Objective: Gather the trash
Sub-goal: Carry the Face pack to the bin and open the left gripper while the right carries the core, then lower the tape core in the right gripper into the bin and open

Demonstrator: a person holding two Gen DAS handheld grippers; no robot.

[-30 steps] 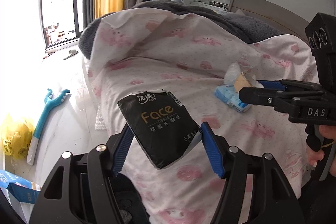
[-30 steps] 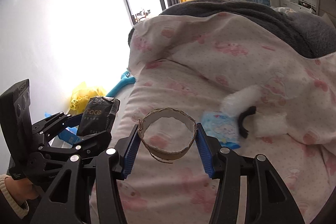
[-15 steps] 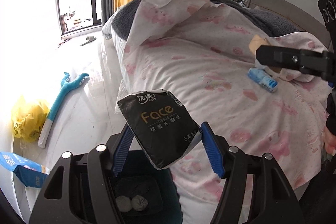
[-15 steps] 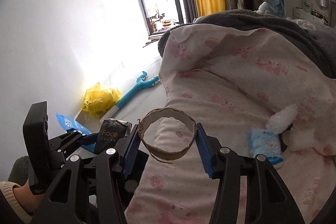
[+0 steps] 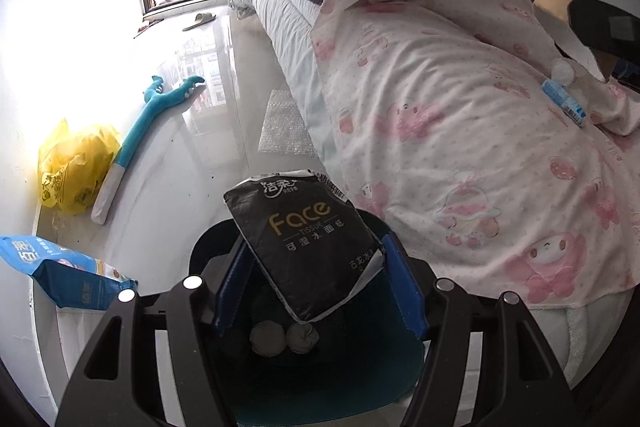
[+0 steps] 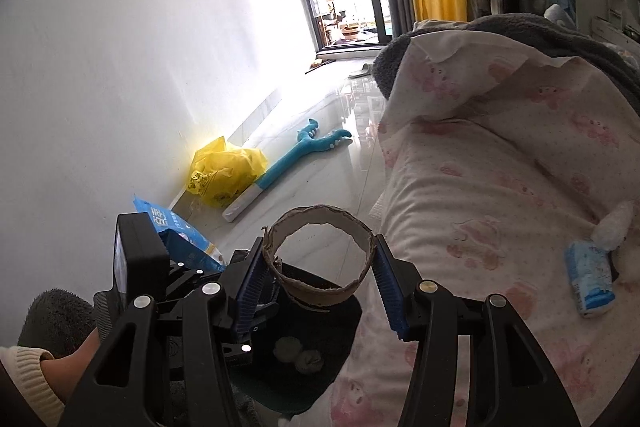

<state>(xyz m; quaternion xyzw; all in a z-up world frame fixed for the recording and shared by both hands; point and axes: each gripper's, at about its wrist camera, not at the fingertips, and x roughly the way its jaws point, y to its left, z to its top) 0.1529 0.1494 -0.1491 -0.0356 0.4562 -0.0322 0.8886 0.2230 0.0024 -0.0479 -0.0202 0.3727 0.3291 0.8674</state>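
Observation:
My left gripper [image 5: 318, 287] is shut on a black "Face" tissue packet [image 5: 308, 243] and holds it right above a dark teal trash bin [image 5: 360, 379] on the floor beside the bed. Two crumpled tissue balls [image 5: 284, 337] lie in the bin. My right gripper [image 6: 320, 285] is shut on a brown cardboard ring [image 6: 320, 259] and holds it over the same bin [image 6: 320, 359], just right of the left gripper [image 6: 192, 291]. A small blue tissue pack [image 6: 588, 279] and a white wad [image 6: 614, 225] lie on the pink bed cover.
The bed with its pink patterned cover [image 5: 460, 107] fills the right side. On the floor by the wall lie a yellow plastic bag [image 5: 72, 167], a teal long-handled toy [image 5: 144, 131] and a blue package [image 5: 68, 271]. A bubble-wrap sheet [image 5: 284, 125] lies by the bed.
Both grippers have swung left and down from over the bed to above the trash bin, each still holding its item. The bin and floor have come into view.

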